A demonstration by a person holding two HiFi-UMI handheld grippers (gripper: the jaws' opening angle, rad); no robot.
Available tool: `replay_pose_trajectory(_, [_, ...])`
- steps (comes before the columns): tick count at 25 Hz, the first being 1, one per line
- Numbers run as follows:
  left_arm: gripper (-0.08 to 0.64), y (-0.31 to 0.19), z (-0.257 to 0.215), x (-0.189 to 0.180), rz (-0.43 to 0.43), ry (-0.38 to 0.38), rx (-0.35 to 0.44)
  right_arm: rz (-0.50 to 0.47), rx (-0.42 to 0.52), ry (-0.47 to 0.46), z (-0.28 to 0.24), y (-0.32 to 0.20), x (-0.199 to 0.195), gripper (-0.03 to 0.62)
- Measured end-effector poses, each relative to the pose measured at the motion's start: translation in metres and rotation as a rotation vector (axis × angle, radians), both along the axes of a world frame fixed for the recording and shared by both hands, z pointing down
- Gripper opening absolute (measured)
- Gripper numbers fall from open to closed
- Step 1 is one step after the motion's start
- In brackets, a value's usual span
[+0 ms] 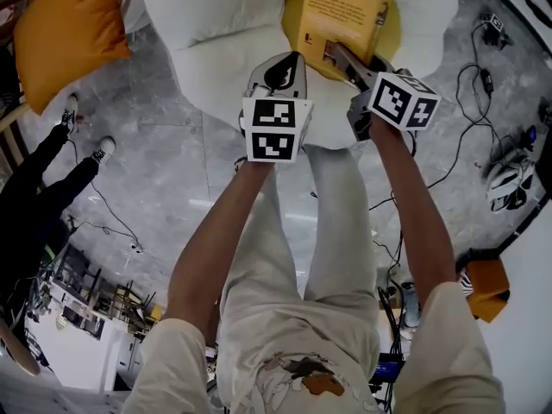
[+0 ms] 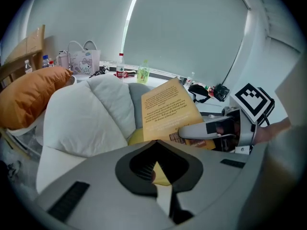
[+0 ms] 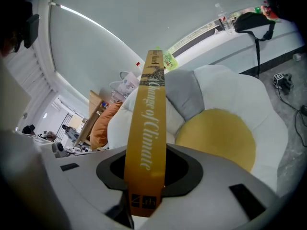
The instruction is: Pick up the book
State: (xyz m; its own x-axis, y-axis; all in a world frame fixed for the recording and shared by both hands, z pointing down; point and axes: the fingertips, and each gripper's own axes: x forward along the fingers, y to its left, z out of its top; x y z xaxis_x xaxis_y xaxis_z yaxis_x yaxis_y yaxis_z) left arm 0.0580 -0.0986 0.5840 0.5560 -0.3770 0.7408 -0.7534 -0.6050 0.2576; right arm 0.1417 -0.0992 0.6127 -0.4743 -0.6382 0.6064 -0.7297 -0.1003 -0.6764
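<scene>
The book [image 1: 341, 11] is a yellow paperback, held up above the yellow middle [image 3: 216, 133] of a white flower-shaped cushion seat [image 1: 216, 24]. My right gripper [image 1: 338, 52] is shut on its lower end. In the right gripper view the book's spine [image 3: 151, 114] stands upright between the jaws of that gripper [image 3: 144, 186]. The left gripper view shows the book's printed back cover [image 2: 168, 111] with a right gripper finger [image 2: 201, 131] across its lower edge. My left gripper [image 1: 289, 57] hangs just left of the book, shut, its tips [image 2: 156, 143] meeting with nothing between them.
An orange cushion [image 1: 65, 24] lies at the far left. Cables [image 1: 483, 76] and small devices trail over the grey floor on the right. A person's dark-clad legs [image 1: 43, 179] stand at the left. Bottles [image 2: 120, 71] and a bag [image 2: 84, 59] line the sill behind the seat.
</scene>
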Motion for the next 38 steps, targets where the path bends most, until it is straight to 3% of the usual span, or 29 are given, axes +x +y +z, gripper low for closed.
replay_pose_trajectory(12, [0.006,0.021,-0.078,-0.01,0.028,0.046,-0.014,0.047,0.041,0.009,-0.091,0.023,-0.016,0.152])
replay_pose_trajectory(22, [0.006,0.032,-0.173,-0.032,0.062,0.07,0.025,0.075,0.064,0.022,-0.171,0.041,-0.029,0.152])
replay_pose_trajectory(38, [0.006,0.052,-0.296,-0.068,0.074,0.156,0.049,0.067,0.178,0.047,-0.32,0.055,-0.064,0.152])
